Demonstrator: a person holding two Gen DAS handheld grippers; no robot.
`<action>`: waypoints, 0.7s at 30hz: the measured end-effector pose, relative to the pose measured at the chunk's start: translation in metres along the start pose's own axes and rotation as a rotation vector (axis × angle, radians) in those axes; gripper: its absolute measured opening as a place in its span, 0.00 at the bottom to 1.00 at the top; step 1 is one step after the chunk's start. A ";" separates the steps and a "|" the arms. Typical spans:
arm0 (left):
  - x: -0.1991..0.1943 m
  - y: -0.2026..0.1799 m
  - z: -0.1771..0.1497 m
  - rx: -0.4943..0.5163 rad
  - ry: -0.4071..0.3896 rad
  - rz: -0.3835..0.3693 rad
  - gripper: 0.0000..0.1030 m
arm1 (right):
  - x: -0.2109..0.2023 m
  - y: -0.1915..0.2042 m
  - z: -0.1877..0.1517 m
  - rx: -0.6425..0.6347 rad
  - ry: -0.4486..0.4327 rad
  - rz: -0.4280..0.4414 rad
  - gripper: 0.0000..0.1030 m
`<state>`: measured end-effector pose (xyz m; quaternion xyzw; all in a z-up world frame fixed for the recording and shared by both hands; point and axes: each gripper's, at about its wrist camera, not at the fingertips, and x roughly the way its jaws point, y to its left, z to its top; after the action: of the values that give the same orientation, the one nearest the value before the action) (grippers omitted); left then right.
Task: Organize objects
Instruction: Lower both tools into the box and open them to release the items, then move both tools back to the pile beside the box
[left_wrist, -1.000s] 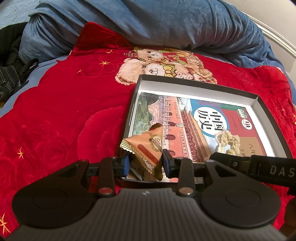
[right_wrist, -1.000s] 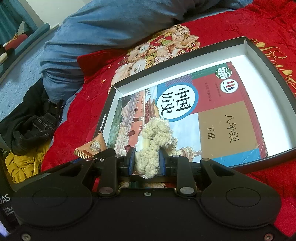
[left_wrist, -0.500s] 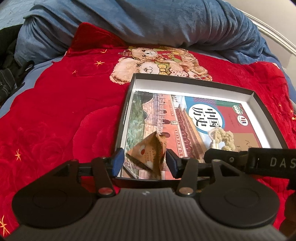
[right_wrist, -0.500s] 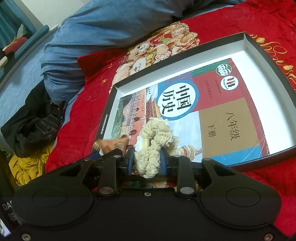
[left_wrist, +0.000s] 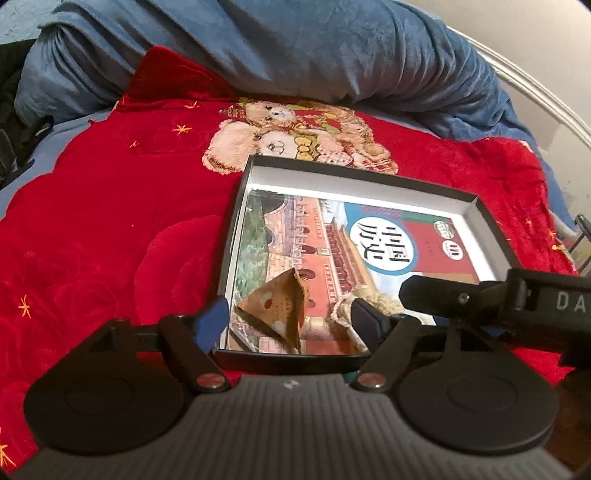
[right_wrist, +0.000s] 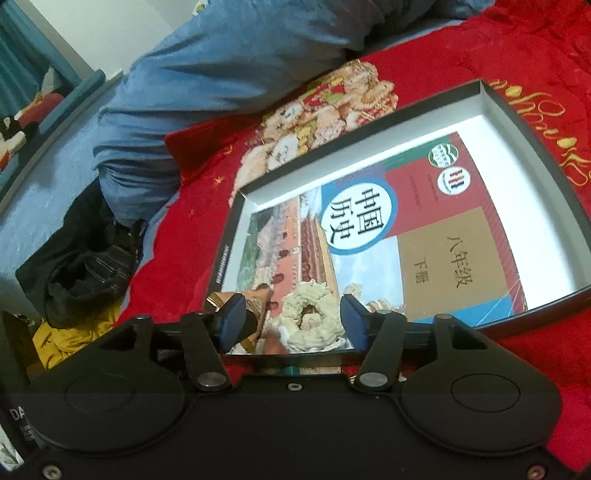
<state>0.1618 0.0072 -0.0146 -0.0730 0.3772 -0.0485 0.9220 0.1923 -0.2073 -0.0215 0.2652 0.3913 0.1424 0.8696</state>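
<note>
Both pairs of tongs are released, jaws spread wide with nothing between the pads. In the left wrist view the left tongs (left_wrist: 289, 322) sit at the lower middle of the frame, over the near edge of a shallow black box (left_wrist: 369, 177) that lies on a red blanket (left_wrist: 92, 229). A brown snack packet (left_wrist: 275, 308) lies loose inside the box near its lower left corner, on top of a book (left_wrist: 373, 243) that fills most of the box. In the right wrist view the right tongs (right_wrist: 291, 319) hover at the lower middle, and a cream knitted scrunchie (right_wrist: 308, 314) rests free on the book cover between the spread jaws, just right of the packet. A blue quilt (left_wrist: 295, 48) is bunched across the top of both frames, and dark clothes (right_wrist: 85, 266) lie at the left.
</note>
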 end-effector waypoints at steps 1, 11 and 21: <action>-0.003 0.000 0.000 0.002 -0.006 0.004 0.84 | -0.003 0.001 0.000 0.000 -0.005 0.004 0.58; -0.044 0.009 0.003 -0.005 -0.082 0.055 0.86 | -0.053 0.012 -0.010 -0.014 -0.090 0.037 0.67; -0.104 -0.013 -0.015 0.128 -0.154 0.024 0.88 | -0.106 0.027 -0.026 -0.014 -0.179 0.055 0.72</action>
<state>0.0771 0.0076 0.0486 -0.0132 0.3020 -0.0557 0.9516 0.1026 -0.2244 0.0440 0.2814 0.3036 0.1446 0.8987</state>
